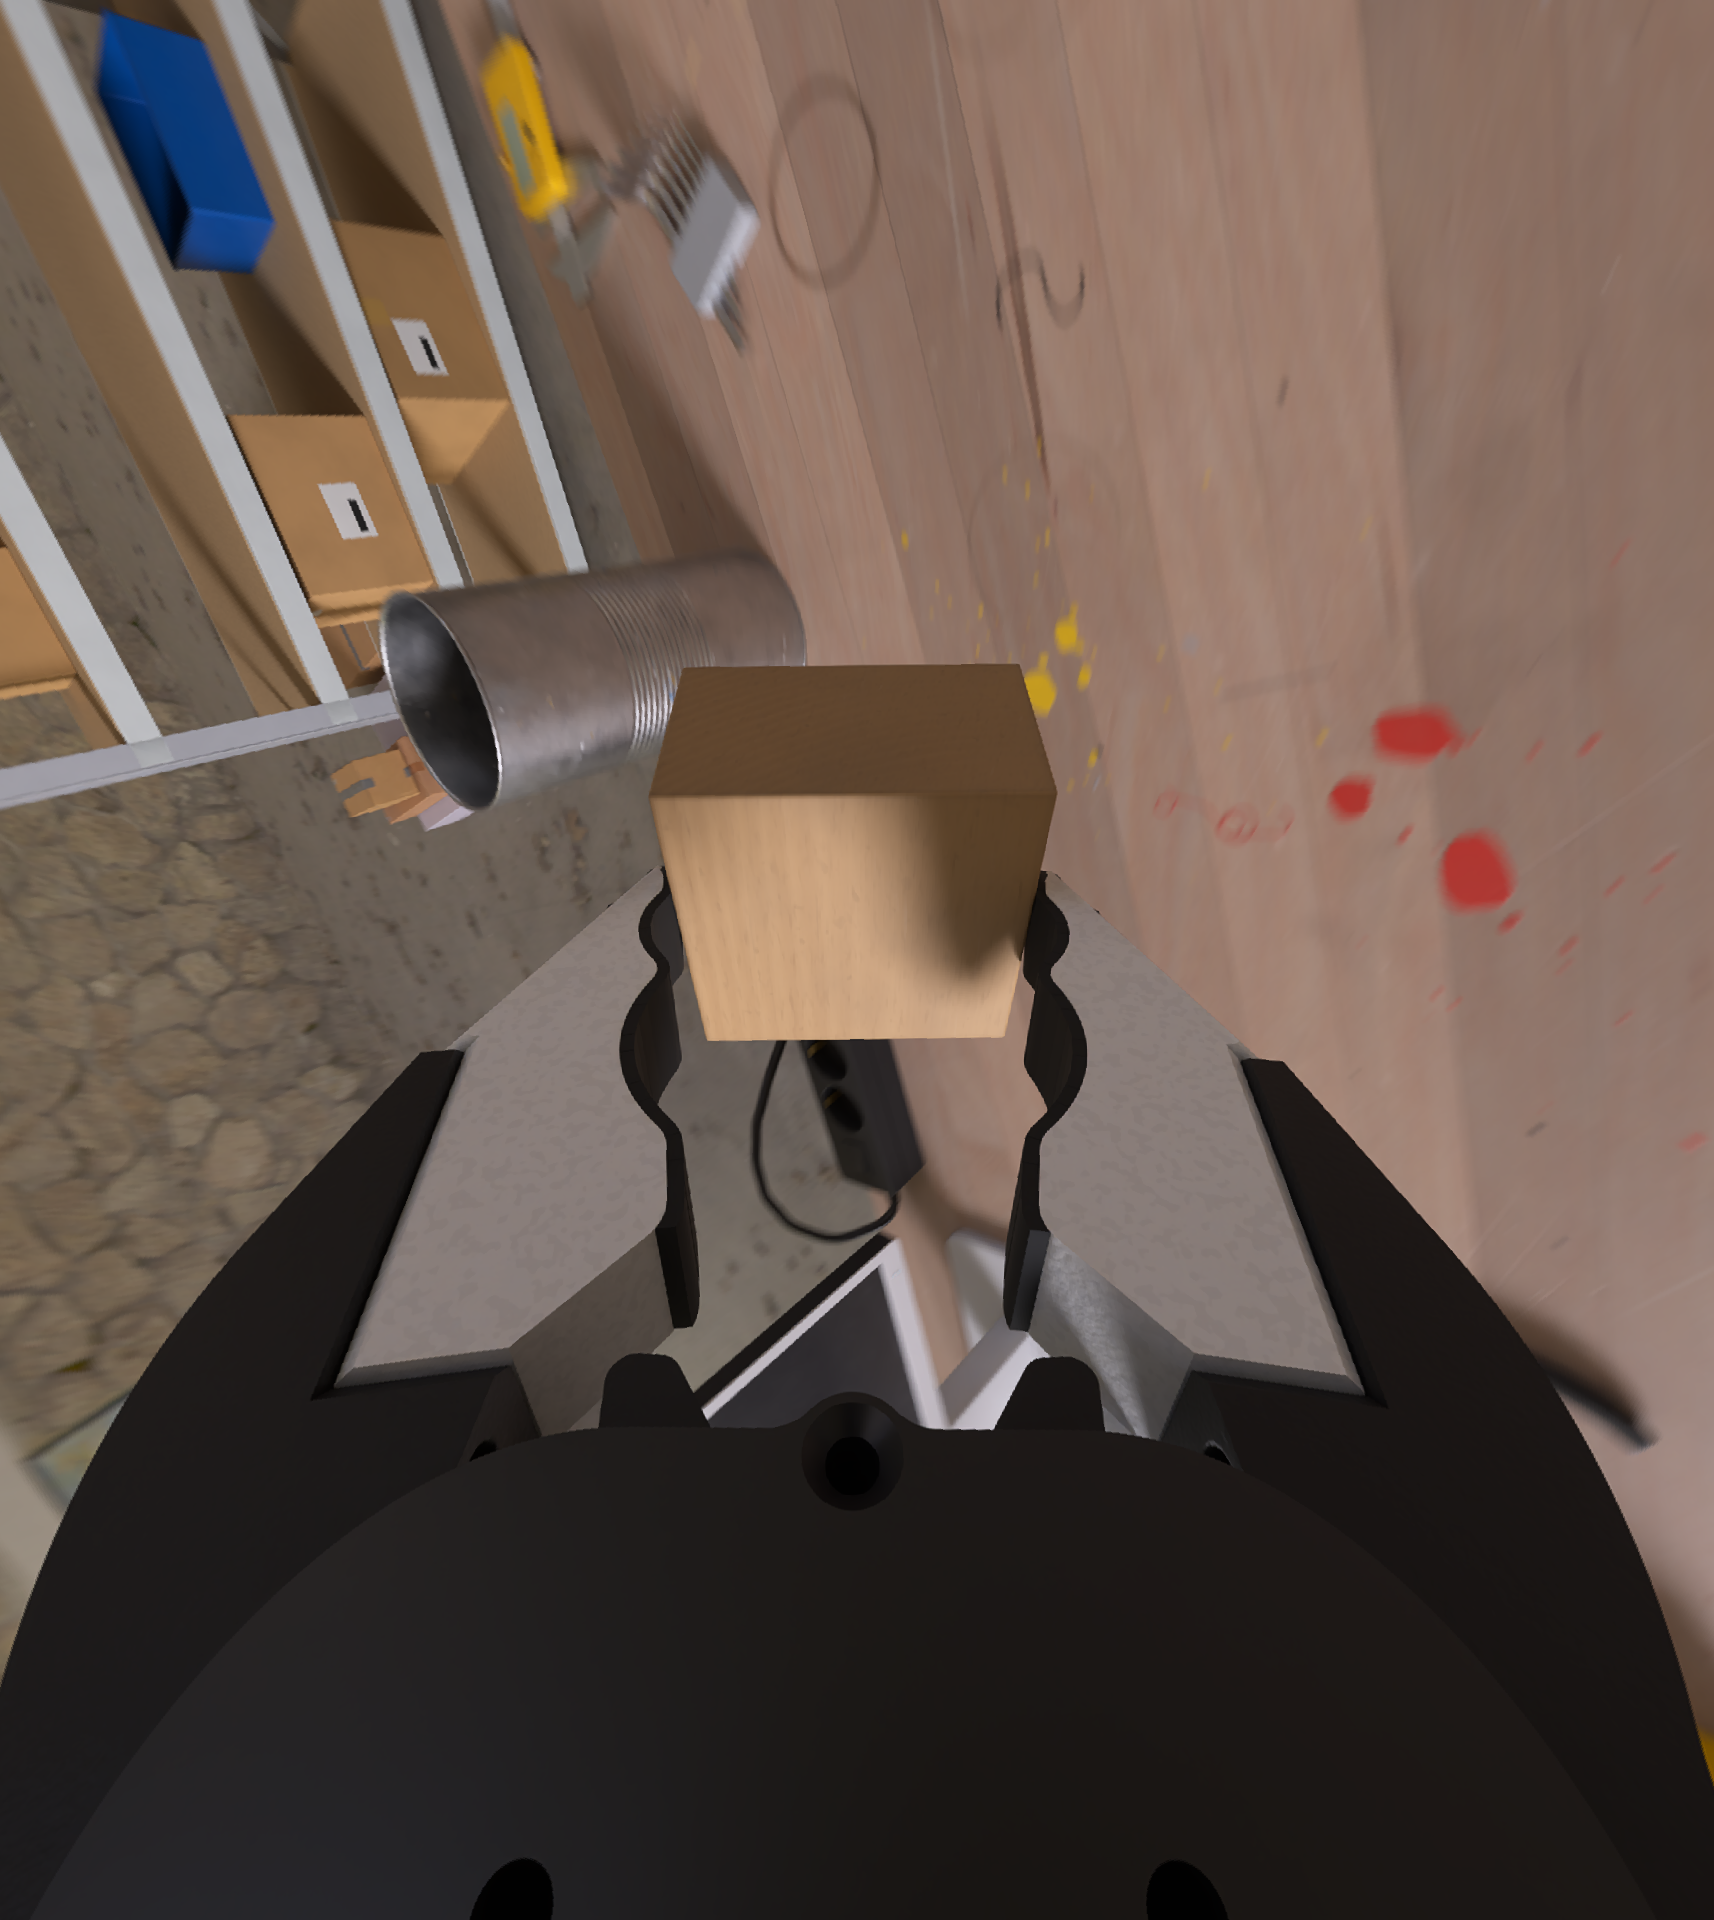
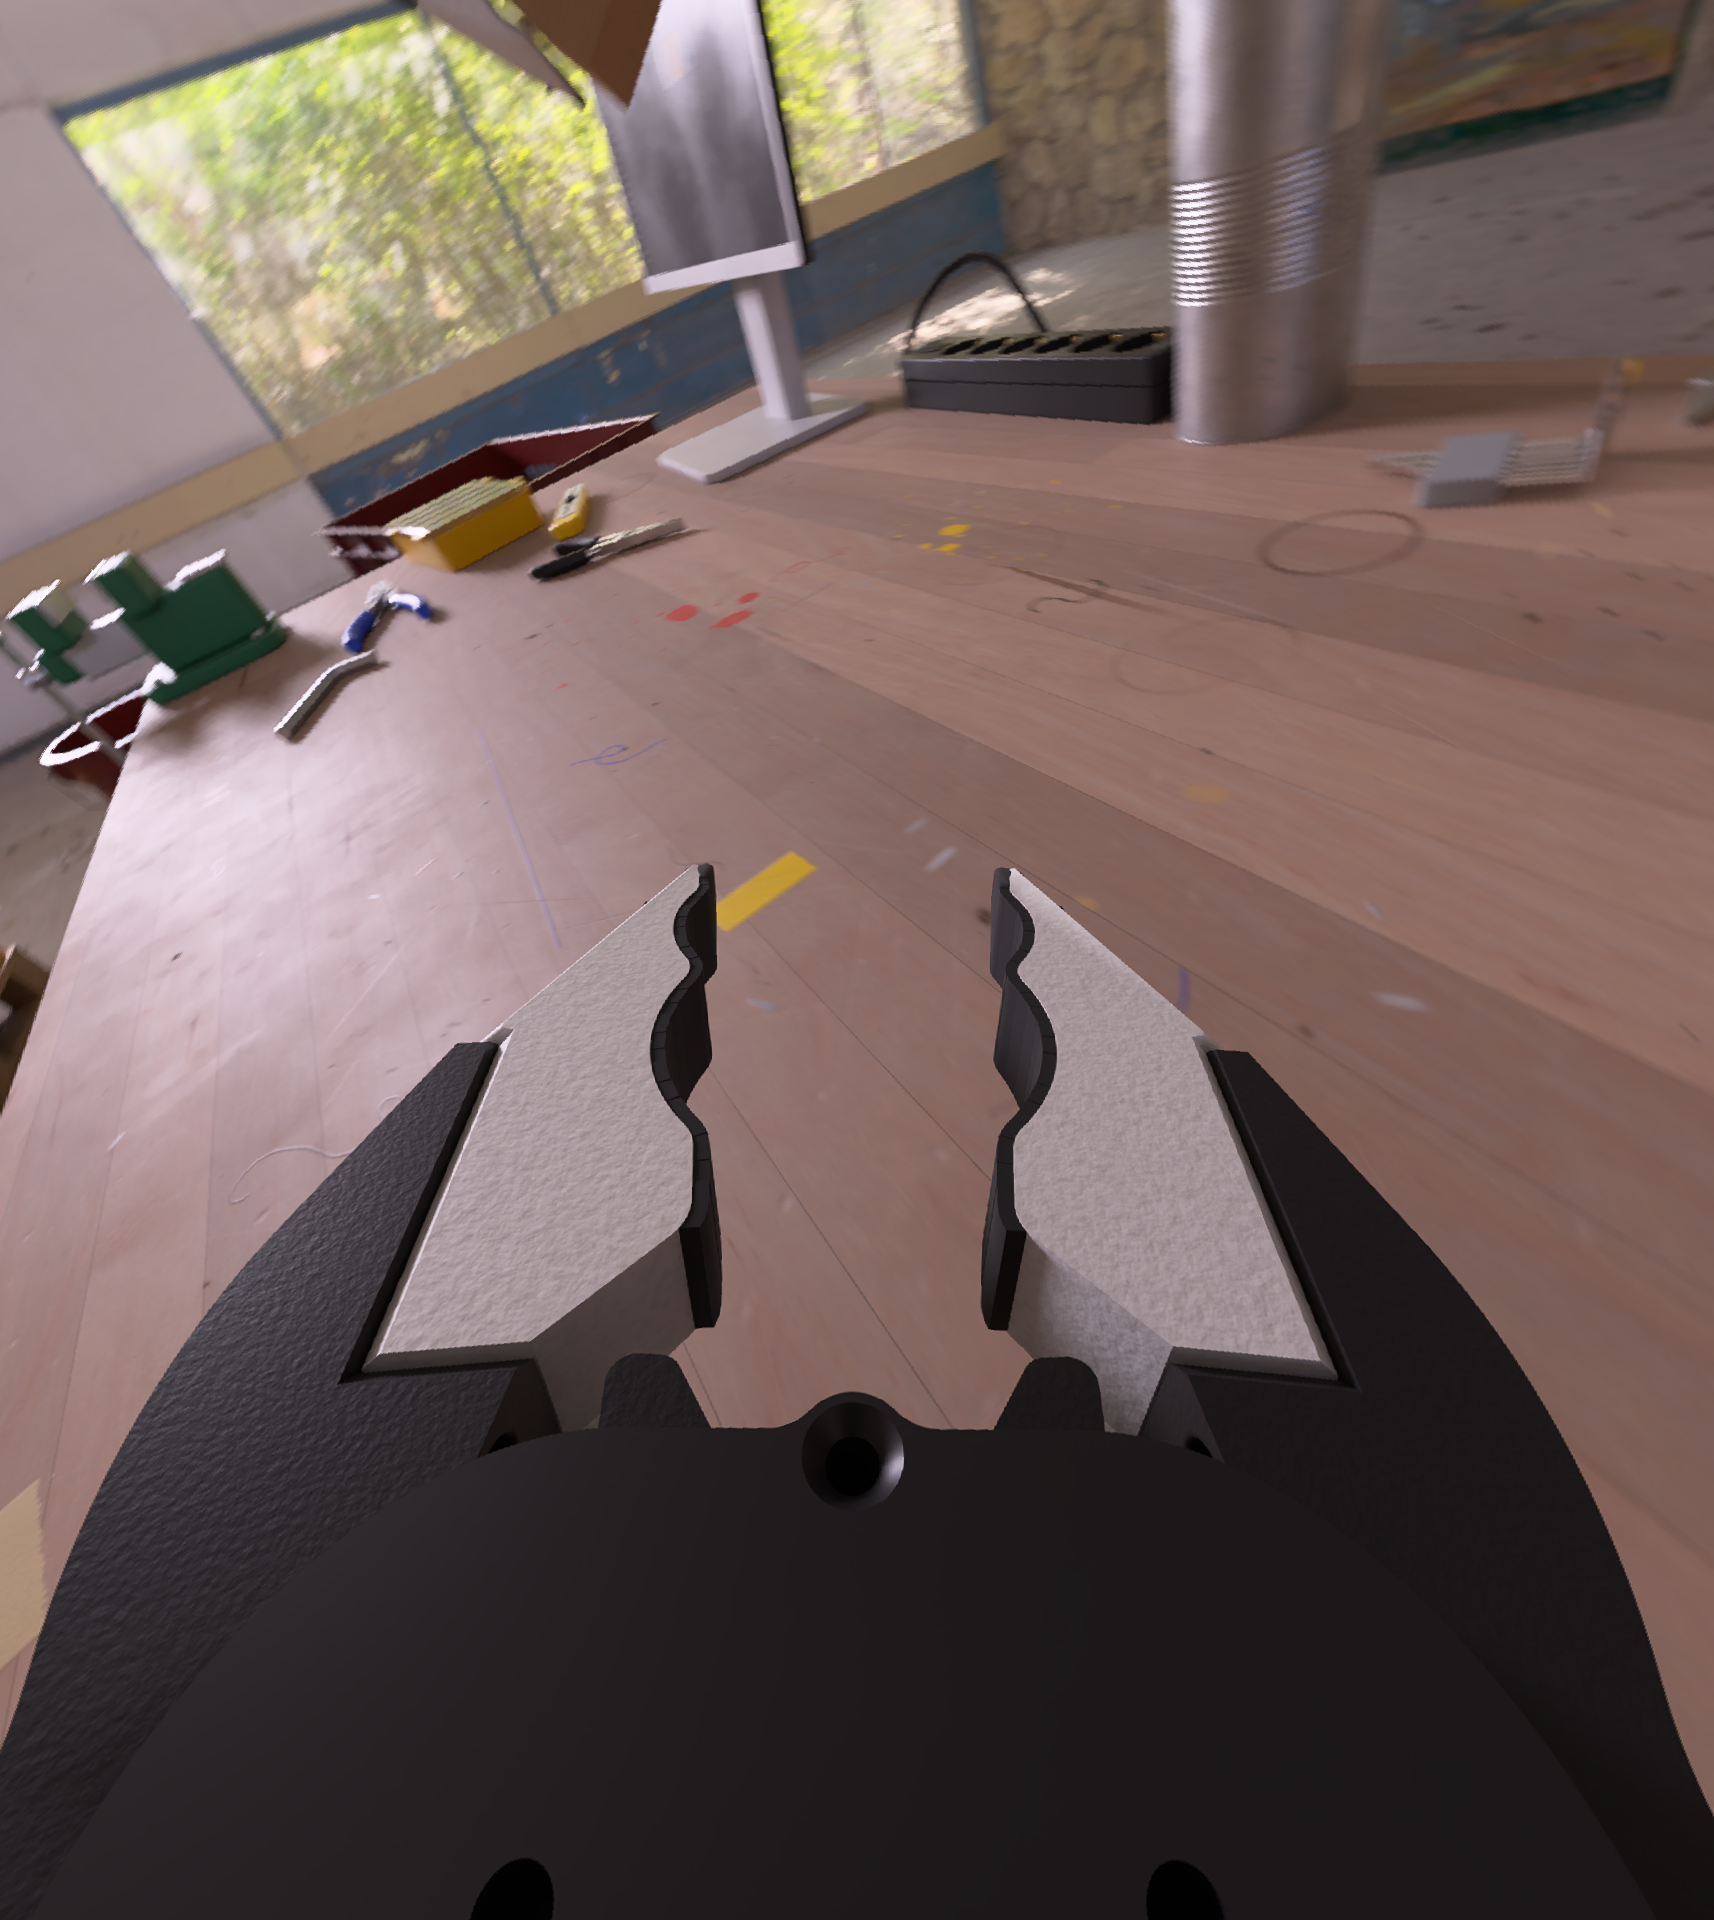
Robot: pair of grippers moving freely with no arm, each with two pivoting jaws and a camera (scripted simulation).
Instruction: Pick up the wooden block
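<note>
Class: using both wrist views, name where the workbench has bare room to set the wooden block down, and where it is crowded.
Free: the wide bare stretch of the workbench ahead of the open right gripper, out to the red paint spots. Crowded: the far edge by the monitor, power strip and metal pipe. The left gripper grips the wooden block.

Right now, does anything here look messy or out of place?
Yes: the wooden tabletop is flecked with red paint splatters and yellow ones, plus ring marks. Tools lie scattered at its far end. Otherwise all seems orderly: the left gripper holds the wooden block squarely, and the right gripper is open and empty.
</note>
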